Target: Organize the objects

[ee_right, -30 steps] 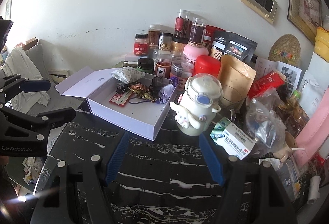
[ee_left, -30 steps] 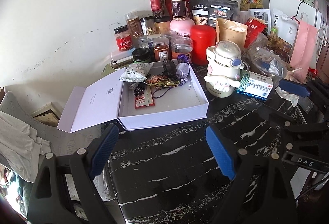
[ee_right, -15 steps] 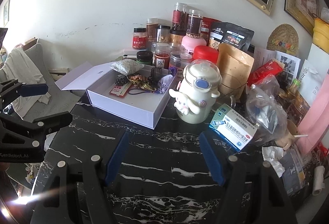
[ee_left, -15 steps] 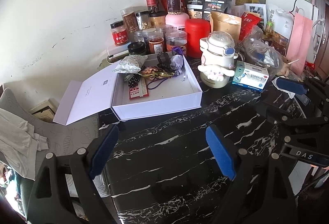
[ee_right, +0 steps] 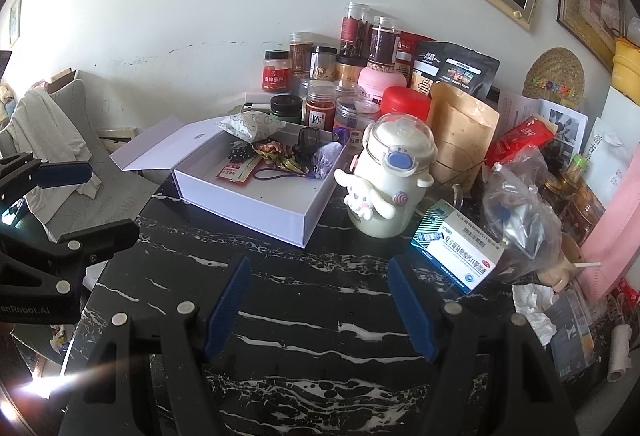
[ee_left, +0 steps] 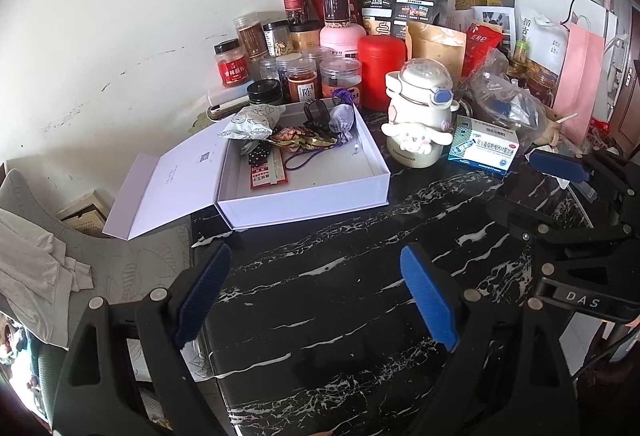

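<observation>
While both jaws stand wide and empty over the bare near edge of the worktop (ee_left: 340, 296), the left hand-held gripper (ee_left: 316, 292) and right hand-held gripper (ee_right: 318, 302) face clutter. I'd take the medicine carton (ee_right: 458, 248) flat-sided toward the open white box (ee_right: 256, 203) at the worktop's left edge.

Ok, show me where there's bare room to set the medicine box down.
Bare black marble tabletop lies in front of the white open box, ahead of both tongs. Inside that box, the near half of its floor is bare. Behind the cream cartoon bottle, jars and pouches crowd the wall.
</observation>
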### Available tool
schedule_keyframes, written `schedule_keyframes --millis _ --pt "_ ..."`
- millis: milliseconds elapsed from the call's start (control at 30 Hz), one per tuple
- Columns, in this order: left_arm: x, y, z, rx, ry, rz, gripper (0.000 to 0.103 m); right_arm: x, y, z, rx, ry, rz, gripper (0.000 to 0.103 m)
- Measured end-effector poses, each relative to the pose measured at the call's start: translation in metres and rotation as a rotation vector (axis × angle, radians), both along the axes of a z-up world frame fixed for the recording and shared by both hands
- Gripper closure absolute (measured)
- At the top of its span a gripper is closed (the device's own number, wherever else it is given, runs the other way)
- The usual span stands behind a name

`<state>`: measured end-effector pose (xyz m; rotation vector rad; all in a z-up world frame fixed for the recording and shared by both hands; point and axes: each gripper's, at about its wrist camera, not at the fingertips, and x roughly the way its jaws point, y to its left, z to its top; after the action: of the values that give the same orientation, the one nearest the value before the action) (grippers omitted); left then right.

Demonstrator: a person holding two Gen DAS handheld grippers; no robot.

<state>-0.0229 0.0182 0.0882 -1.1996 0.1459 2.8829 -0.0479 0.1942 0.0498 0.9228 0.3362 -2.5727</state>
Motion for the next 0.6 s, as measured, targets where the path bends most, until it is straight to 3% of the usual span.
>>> schedule_keyframes --millis 600 --pt "0.0038 -0.0041 0.0017 0.001 -0.004 0.014 0.017 0.0013 0.0036 0.0014 -0.003 -0.001 -0.007 0.031"
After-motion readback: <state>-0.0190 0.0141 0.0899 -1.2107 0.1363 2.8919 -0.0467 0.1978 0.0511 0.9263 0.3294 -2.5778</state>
